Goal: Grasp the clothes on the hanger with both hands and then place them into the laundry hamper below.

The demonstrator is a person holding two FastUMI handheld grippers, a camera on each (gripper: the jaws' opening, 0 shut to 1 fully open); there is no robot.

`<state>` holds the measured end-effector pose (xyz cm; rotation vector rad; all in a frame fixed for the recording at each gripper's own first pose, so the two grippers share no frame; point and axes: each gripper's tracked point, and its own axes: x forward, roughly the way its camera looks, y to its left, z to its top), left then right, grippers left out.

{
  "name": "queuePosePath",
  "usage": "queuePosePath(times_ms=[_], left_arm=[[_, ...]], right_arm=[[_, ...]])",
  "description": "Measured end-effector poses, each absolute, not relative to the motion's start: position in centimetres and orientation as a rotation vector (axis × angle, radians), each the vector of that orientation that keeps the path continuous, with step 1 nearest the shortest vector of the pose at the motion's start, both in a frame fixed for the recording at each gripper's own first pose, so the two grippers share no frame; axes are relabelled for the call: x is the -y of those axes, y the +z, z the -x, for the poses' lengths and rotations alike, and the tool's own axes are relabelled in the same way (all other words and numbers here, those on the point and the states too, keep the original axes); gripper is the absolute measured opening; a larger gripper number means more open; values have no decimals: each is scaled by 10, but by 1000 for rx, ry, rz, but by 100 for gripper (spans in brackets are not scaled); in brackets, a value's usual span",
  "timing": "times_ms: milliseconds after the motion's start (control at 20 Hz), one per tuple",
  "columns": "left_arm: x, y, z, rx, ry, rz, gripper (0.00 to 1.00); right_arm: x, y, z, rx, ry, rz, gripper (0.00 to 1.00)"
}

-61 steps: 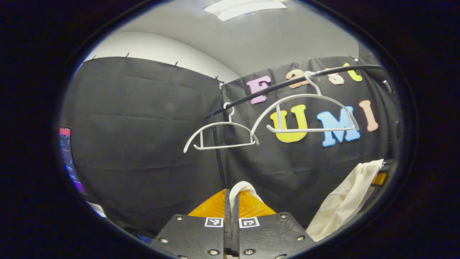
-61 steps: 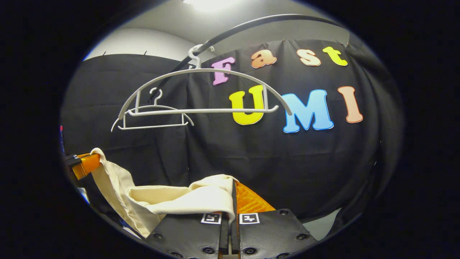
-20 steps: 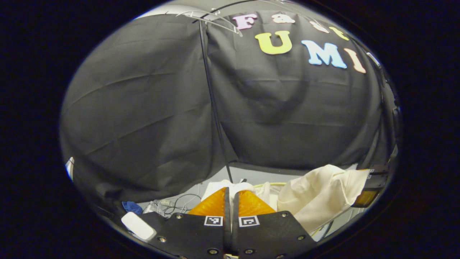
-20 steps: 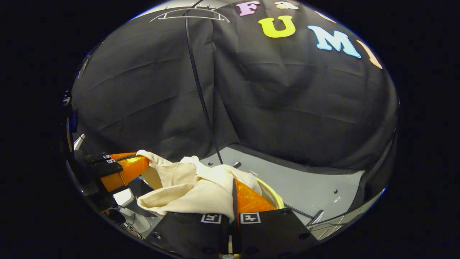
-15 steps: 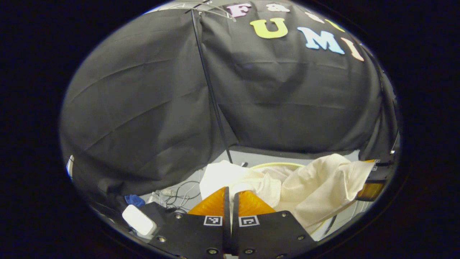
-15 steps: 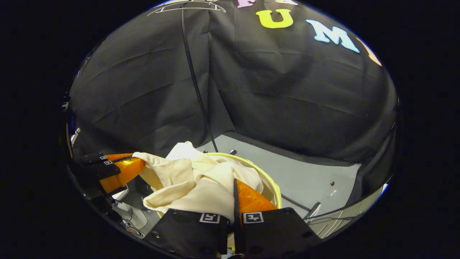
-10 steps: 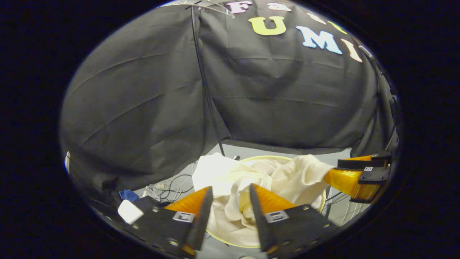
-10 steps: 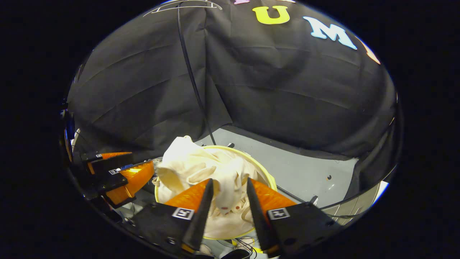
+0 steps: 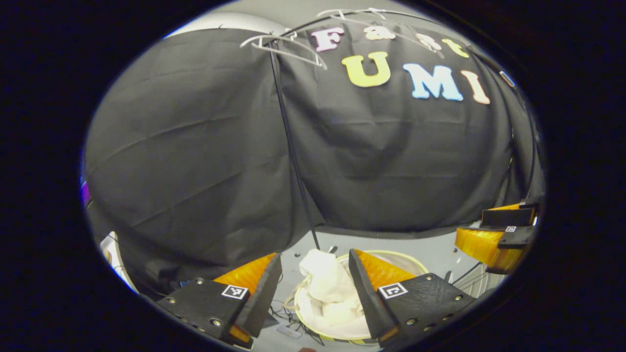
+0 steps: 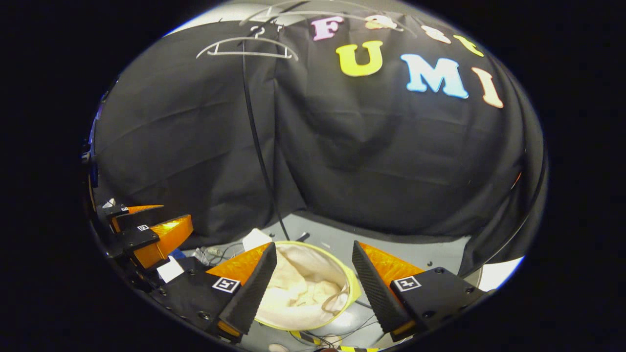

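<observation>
Left gripper view: left gripper [image 9: 313,274] spread wide, nothing between its fingers; cream clothes [image 9: 330,298] lie bunched inside the round yellow-rimmed laundry hamper [image 9: 413,254] on the grey floor below. Right gripper view agrees: right gripper [image 10: 314,266] also spread and empty, the clothes [image 10: 298,288] sitting in the hamper [image 10: 353,288] directly beneath the gap between its fingers. Change noted: three seconds ago both grippers were pinched shut on the cloth at hanger height; one second ago they carried it down over the hamper; half a second ago both had opened with the cloth heaped high on the rim. Now the heap has settled lower into the hamper and both cameras look from higher up, so the grippers appear to be lifting away. White hangers [image 9: 283,43] hang bare on the rail up top. The other gripper shows at each view's edge, apart from the cloth. Judgement: release done, placement essentially complete. One fold near the hamper's far rim may overhang slightly; cannot tell for certain.
</observation>
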<state>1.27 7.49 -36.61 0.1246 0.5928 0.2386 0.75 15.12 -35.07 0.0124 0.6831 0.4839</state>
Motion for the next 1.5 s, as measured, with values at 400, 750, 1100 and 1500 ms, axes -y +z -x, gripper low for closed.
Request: queuePosePath(times_ms=[400,750,1100,1500], left_arm=[[-66,-201,-22,-339,174,-133,82],[-49,-126,-21,-202,81,-121,82],[-29,-79,-18,-122,23,-56,81],[-23,-51,-12,-61,-11,-71,81]], right_arm=[[-109,-204,-19,-429,370,-37,93],[-62,-115,-5,-270,255,-44,92],[-21,-68,11,-126,150,13,92],[-6,-54,17,-93,65,-32,98]])
